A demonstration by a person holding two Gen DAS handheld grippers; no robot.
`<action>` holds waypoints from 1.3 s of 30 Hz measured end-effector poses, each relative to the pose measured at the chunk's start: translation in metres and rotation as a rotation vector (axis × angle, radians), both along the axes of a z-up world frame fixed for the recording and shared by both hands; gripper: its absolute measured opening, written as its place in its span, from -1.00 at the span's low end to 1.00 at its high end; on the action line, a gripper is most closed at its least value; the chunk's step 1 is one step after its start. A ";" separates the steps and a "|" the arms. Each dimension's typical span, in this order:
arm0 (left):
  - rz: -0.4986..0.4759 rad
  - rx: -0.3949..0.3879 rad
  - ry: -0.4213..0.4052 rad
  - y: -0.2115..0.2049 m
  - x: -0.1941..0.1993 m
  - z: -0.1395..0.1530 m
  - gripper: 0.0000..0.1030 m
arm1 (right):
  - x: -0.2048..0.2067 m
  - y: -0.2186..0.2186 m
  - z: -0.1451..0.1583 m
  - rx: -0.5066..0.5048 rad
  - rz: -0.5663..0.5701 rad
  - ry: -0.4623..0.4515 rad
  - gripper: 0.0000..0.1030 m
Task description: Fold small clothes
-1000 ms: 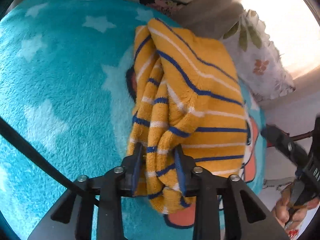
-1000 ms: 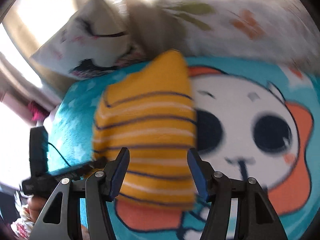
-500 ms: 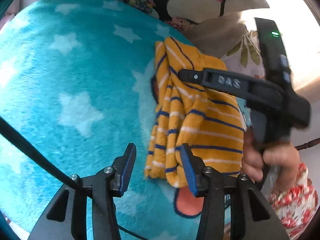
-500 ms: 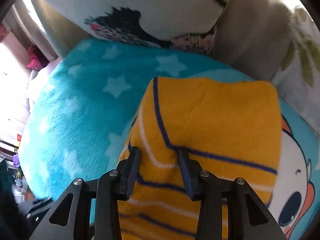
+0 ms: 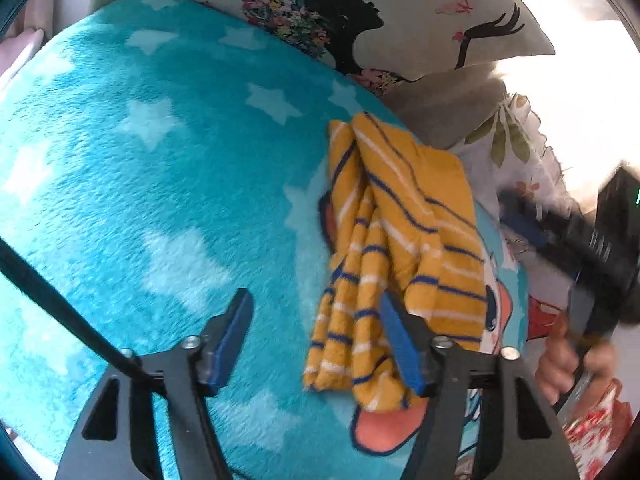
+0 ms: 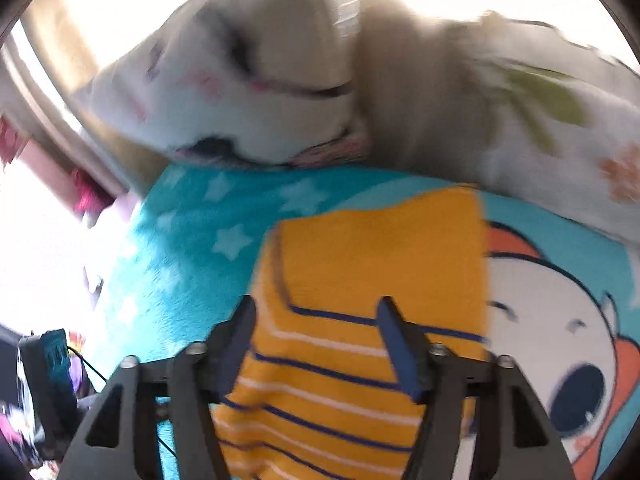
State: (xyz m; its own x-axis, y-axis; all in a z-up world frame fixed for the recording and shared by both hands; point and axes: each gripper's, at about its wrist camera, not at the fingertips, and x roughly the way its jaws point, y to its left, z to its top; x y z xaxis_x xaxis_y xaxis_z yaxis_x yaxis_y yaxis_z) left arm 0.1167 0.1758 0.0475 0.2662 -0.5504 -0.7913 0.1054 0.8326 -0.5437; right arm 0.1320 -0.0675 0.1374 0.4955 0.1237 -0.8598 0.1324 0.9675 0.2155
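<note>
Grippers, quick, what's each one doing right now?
Left gripper: open, just been opening, holding nothing.
Right gripper: open over the striped garment, just been opening.

Garment (image 5: 404, 232): small knit, mustard yellow with navy and white stripes. Folded into a rough rectangle; layered edges bunched along one long side. Lies flat on blanket (image 5: 160, 184), over its cartoon print, near the pillows (image 5: 420, 28).

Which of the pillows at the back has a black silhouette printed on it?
The white pillow on top, with the black profile and flowers. The pillow lower right of it has green leaves instead.
</note>
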 end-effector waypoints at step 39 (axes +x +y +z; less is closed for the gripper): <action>-0.076 0.116 -0.071 -0.126 -0.052 -0.010 0.26 | -0.165 -0.168 -0.033 0.284 -0.258 0.004 0.27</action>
State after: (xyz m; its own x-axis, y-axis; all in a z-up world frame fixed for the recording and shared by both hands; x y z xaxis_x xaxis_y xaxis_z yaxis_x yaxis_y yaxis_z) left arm 0.0649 0.0500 0.0371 0.2845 -0.4775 -0.8313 0.2055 0.8774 -0.4336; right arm -0.0334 -0.2353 0.1042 0.5384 0.2287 -0.8110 0.3646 0.8044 0.4690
